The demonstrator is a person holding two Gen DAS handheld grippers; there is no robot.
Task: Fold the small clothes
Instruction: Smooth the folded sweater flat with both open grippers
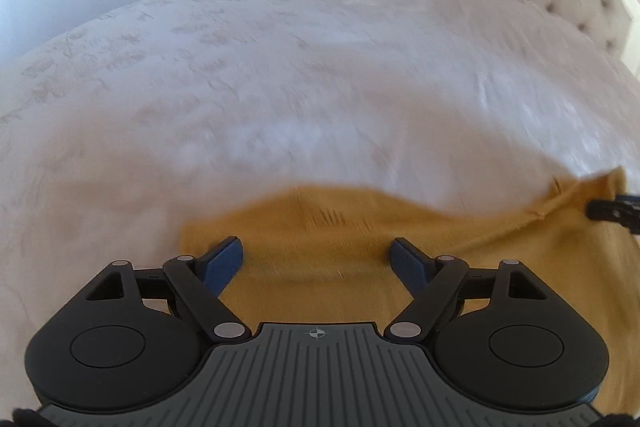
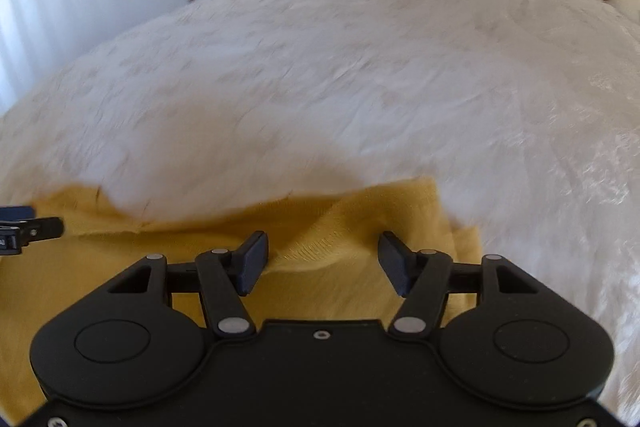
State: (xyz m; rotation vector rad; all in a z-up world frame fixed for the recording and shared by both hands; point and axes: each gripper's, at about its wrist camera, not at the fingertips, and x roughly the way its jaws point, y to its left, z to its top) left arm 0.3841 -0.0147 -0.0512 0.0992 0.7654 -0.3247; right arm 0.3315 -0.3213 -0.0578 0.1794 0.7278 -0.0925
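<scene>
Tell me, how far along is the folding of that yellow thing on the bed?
Early, it seems. Done: the yellow garment lies spread on the white bedspread. In hand: nothing; the left gripper and right gripper are both open above it. Left: no neat fold shows yet, so probably all the folding.

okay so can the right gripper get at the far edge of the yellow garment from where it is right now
Probably yes. The right gripper is open and sits low over the yellow garment, whose far edge lies just ahead of its fingertips on the white bedspread. Nothing lies between; the left gripper is off to the side.
</scene>
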